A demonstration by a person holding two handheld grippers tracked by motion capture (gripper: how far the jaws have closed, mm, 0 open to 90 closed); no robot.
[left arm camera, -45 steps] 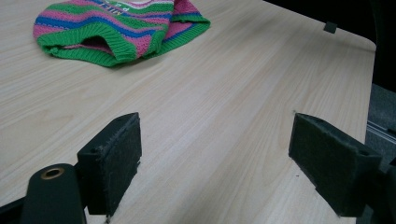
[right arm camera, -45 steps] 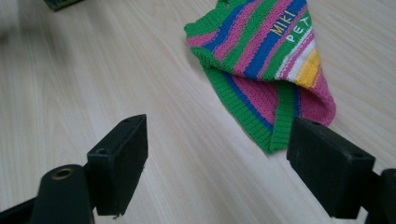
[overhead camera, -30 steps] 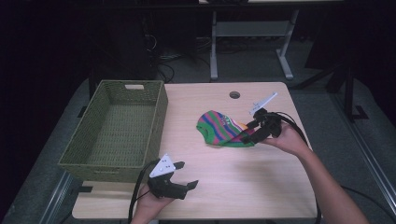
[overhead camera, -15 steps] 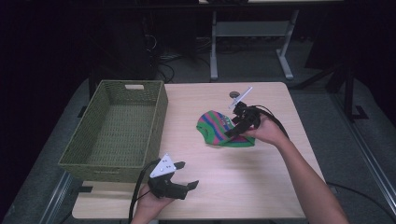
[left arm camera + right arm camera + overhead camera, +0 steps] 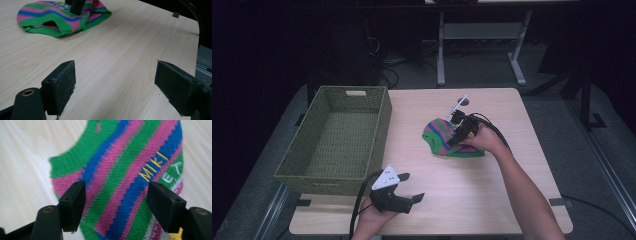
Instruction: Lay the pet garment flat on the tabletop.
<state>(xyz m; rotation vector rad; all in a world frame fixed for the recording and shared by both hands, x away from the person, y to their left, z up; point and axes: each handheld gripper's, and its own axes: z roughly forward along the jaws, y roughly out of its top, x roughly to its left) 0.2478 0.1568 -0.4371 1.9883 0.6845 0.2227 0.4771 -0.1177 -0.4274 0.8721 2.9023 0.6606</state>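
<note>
A knitted garment (image 5: 447, 140) striped green, pink and blue lies flat in the middle of the table (image 5: 512, 180); yellow and white letters show on it in the right gripper view (image 5: 130, 177). My right gripper (image 5: 454, 134) hovers just over it, jaws open, nothing between them (image 5: 115, 205). My left gripper (image 5: 411, 187) rests open near the table's front edge, well short of the garment (image 5: 62, 17), with bare wood between its pads (image 5: 62, 85).
A green woven basket (image 5: 382, 125) stands at the left of the table, with nothing in it. A small dark round mark (image 5: 464, 102) sits near the table's far edge. Dark floor and a desk frame (image 5: 442, 55) lie beyond.
My right gripper has moved left and forward, from the garment's right edge to above its middle. The left gripper has stayed put.
</note>
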